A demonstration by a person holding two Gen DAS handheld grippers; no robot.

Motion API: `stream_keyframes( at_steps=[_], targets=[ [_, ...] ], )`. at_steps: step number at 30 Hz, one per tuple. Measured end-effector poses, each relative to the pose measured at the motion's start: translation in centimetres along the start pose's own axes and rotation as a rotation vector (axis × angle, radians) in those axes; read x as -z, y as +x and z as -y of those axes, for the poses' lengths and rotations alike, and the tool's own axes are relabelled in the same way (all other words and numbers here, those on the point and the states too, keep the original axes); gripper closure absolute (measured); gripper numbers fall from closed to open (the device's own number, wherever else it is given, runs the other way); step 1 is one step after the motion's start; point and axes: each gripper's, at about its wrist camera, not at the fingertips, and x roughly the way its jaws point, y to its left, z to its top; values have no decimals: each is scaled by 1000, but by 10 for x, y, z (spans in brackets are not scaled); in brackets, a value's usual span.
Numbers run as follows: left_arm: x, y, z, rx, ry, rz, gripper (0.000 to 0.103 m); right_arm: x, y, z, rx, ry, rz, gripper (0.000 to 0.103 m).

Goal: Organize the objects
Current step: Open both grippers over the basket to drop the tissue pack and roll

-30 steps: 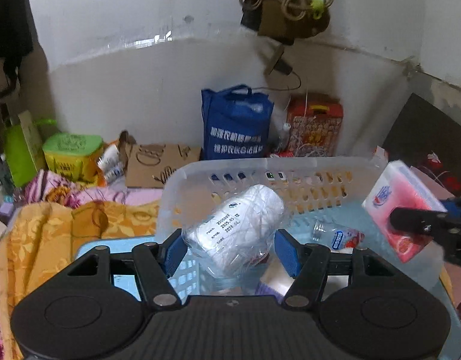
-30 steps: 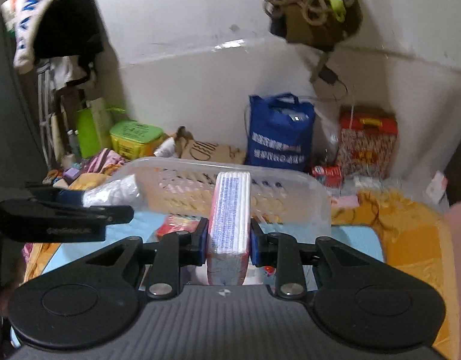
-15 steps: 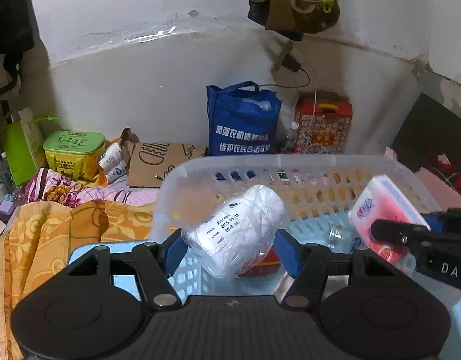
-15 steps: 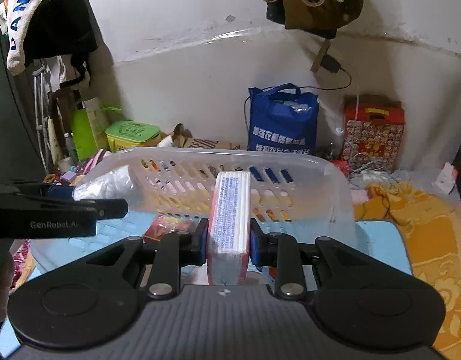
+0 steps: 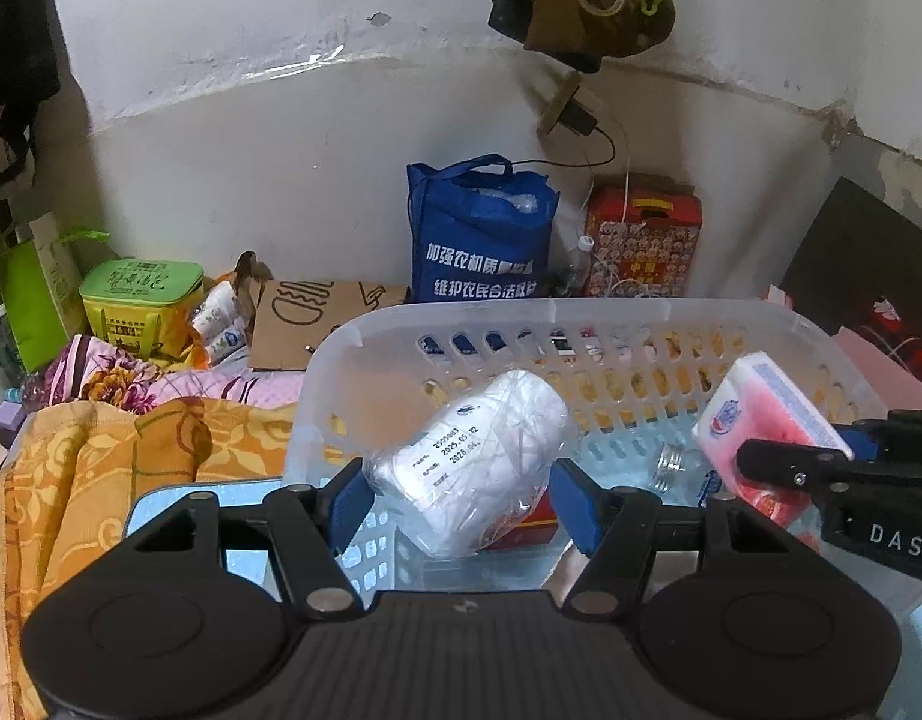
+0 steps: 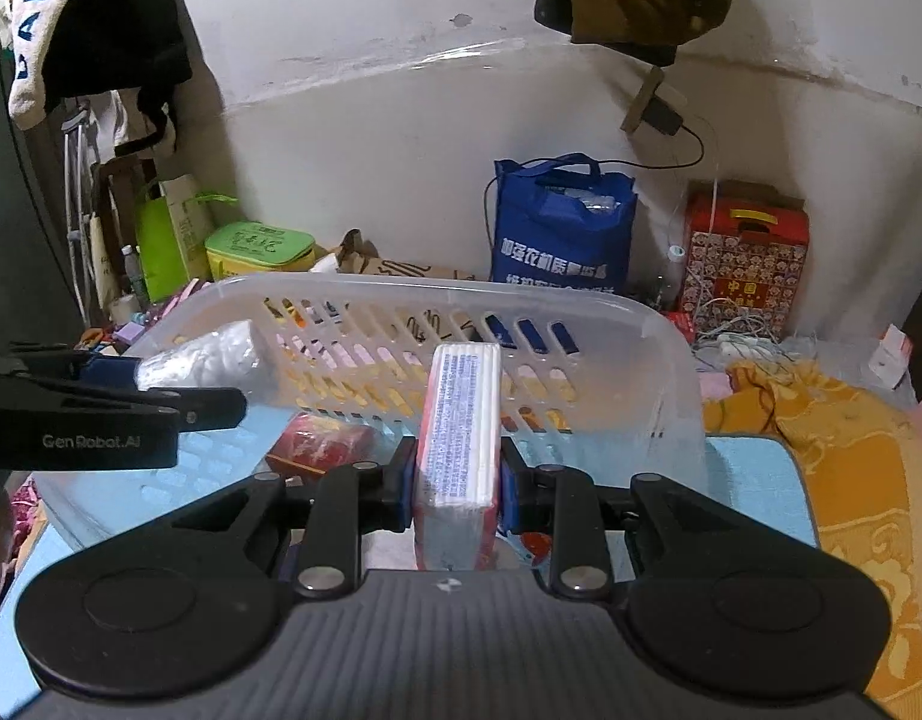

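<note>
Left wrist view, nearest: the left claw (image 5: pixel 461 495) grips a white roll in clear wrap (image 5: pixel 470 459), its blue pads pressed on both sides, just above the near rim of a clear plastic basket (image 5: pixel 581 315). At the right, the right claw (image 6: pixel 455 483) is clamped on a pink pack of tissues (image 6: pixel 461 420), also hanging over the basket. On the basket floor lie a red box (image 6: pixel 320 447) and a small bottle (image 5: pixel 671 468). Both items look carried to the drop-off, so the step in hand is placing them. Next, each claw should probably lower inside the walls and open, keeping clear of the other claw and of what already lies there. Farther off, a blue bag (image 5: pixel 482 234) and a red carton (image 5: pixel 641 237) stand against the wall.
</note>
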Motion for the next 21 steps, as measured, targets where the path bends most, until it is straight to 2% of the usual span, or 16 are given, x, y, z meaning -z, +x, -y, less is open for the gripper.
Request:
stream_keyframes(
  at_steps=[2,3,4,6,10,11,13,15,17,19,21],
  targets=[
    [1,-2,1,11,5,19,34,-1,-4,0,-1,2,29,61],
    [1,-3,2,18,7,29,33,-2,-6,0,4,4,47,42],
    [2,-4,3,25,8,37,26,-2,-9,-1,6,2,64,23],
    [2,-8,3,44,7,61,19,-4,-16,-2,6,-8,96,7],
    [3,-17,3,59,-12,102,12,-7,-30,2,-3,7,143,1],
    [4,-21,4,56,-10,121,11,-8,-34,3,-16,23,151,0],
    [5,-33,5,44,-3,177,3,-9,-44,5,-40,40,168,0],
    [5,-45,7,25,13,221,2,-11,-56,2,-34,40,185,0],
    [4,-56,9,-32,32,262,2,-12,-69,-7,15,24,212,0],
    [4,-63,10,-62,43,280,2,-11,-80,-19,107,15,233,0],
    [5,-68,6,0,42,261,2,-4,-89,-31,213,2,250,0]
  ],
)
